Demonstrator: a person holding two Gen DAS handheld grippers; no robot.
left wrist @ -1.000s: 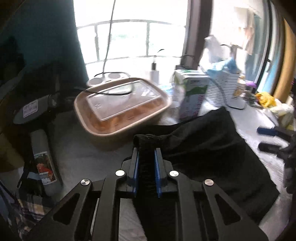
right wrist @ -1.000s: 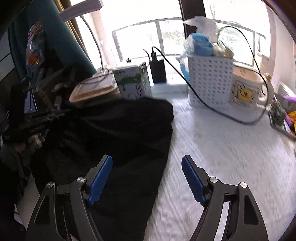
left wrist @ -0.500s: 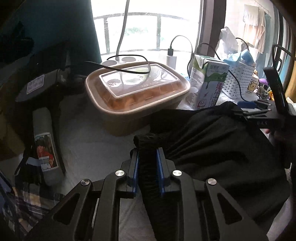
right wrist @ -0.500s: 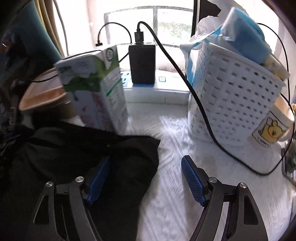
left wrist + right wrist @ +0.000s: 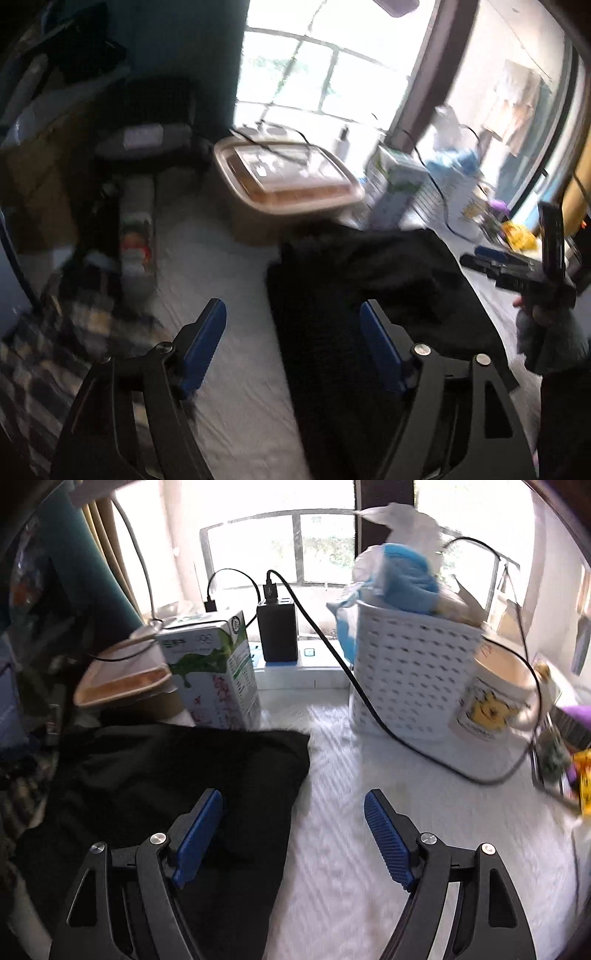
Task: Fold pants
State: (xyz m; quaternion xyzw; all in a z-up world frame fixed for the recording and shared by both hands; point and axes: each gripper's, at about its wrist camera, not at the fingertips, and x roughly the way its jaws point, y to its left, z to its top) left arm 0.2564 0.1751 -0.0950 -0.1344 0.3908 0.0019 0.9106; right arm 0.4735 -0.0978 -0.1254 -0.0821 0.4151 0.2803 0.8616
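Note:
The black pants [image 5: 369, 288] lie folded flat on the white table cover [image 5: 221, 280]. They also show in the right wrist view [image 5: 166, 775]. My left gripper [image 5: 291, 325] is open and empty above the pants' left edge; its right finger is over the cloth, its left finger over bare cover. My right gripper [image 5: 291, 823] is open and empty above the pants' right edge. It also shows at the right of the left wrist view [image 5: 487, 258], held in a hand.
A lidded food container [image 5: 288, 177], a green-and-white carton [image 5: 210, 672], a white perforated basket [image 5: 410, 679], a mug [image 5: 495, 694], a power strip with charger [image 5: 277, 635] and cables [image 5: 369, 701] crowd the table's back. Plaid cloth [image 5: 55, 354] lies at the left.
My left gripper has opened and let go of the pants' bunched edge, which now lies flat. The right gripper has pulled back a little from the carton and basket.

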